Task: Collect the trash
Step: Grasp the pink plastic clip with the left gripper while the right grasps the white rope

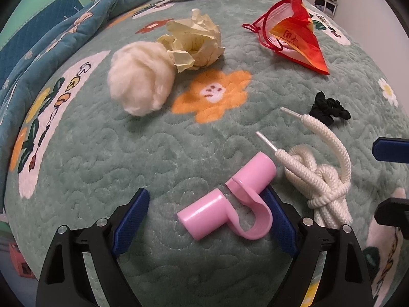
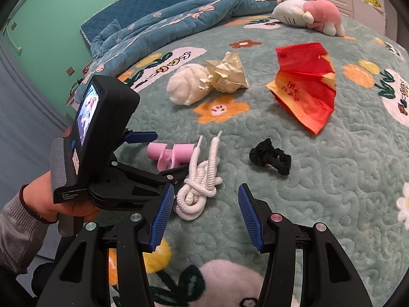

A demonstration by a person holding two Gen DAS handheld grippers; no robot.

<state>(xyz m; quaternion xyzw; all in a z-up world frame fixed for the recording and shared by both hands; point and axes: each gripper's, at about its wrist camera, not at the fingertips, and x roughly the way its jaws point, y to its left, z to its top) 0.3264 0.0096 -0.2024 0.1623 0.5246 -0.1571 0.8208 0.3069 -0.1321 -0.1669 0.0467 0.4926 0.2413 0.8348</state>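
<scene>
Bedspread (image 1: 102, 158), one pink clip (image 1: 227, 199), one knotted cord (image 1: 322, 179), one scrunchie (image 1: 329, 108)

Both wrist cameras look steeply down, close over a green quilted bedspread (image 1: 102, 153), facing the headboard end. The right view, beside the left, shares the pink clip (image 1: 227, 202) (image 2: 170, 154) and white cord (image 1: 319, 179) (image 2: 199, 181).
</scene>
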